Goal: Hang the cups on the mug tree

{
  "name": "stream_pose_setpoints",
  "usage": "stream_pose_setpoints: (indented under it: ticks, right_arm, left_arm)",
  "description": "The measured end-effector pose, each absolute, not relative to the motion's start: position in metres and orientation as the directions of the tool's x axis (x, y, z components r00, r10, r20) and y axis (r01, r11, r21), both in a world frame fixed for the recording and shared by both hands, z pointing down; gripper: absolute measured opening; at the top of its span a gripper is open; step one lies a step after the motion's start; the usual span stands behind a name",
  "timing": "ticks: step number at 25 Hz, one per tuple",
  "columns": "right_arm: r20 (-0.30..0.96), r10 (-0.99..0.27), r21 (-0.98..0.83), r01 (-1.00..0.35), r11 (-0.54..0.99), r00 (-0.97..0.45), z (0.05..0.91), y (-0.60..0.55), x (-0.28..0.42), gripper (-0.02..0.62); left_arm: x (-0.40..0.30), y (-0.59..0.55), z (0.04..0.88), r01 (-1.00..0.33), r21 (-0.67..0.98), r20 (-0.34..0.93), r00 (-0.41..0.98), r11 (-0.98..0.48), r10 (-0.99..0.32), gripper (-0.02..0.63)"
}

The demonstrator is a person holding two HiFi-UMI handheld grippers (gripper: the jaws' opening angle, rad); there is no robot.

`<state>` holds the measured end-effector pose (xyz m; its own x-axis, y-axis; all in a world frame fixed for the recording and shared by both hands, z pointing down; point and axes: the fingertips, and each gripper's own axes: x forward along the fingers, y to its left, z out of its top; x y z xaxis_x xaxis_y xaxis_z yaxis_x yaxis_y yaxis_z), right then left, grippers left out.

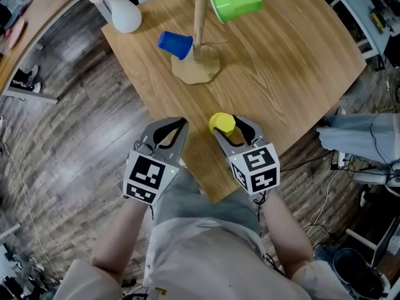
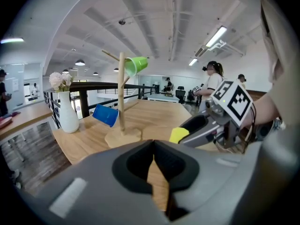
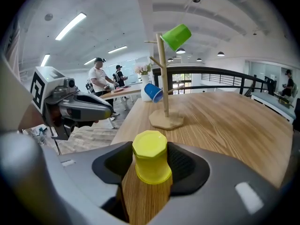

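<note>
A yellow cup [image 1: 222, 122] stands upside down near the table's front corner. It sits between the jaws of my right gripper [image 1: 229, 125], which flank it closely; in the right gripper view the cup [image 3: 151, 156] fills most of the gap and I see no firm press. The wooden mug tree [image 1: 201, 24] stands further back. A green cup [image 1: 236, 2] hangs on an upper peg and a blue cup [image 1: 175, 44] on a low one. My left gripper [image 1: 182, 123] is shut and empty at the table's near left edge, level with the right one.
A white vase [image 1: 122, 11] with flowers stands at the table's [image 1: 300, 74] far left corner. The tree's flat base [image 1: 197, 67] lies between the cups and me. Plank floor surrounds the table, with cables and furniture to the right. People stand far off in the room.
</note>
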<state>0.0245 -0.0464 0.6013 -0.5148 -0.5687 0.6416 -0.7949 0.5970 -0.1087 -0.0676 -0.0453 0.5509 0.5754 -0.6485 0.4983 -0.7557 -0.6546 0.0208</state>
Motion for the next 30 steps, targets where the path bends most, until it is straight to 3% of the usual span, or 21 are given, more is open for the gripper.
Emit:
stream_pose_setpoints:
  ticks: [17,30]
  right_arm:
    - [0.597,-0.611,-0.060,-0.789,0.612,-0.520,0.468,-0.047,0.045,0.236]
    - [0.468,-0.692,-0.010,-0.787,0.617,-0.549,0.354,-0.049,0.041,0.236]
  left_arm:
    - [-0.057,-0.035,0.453,-0.764,0.013,0.491,0.567,-0.645,-0.661,0.002]
    - [-0.064,-0.038,0.384,-0.767,-0.013,0.447,0.569,-0.641,-0.690,0.003]
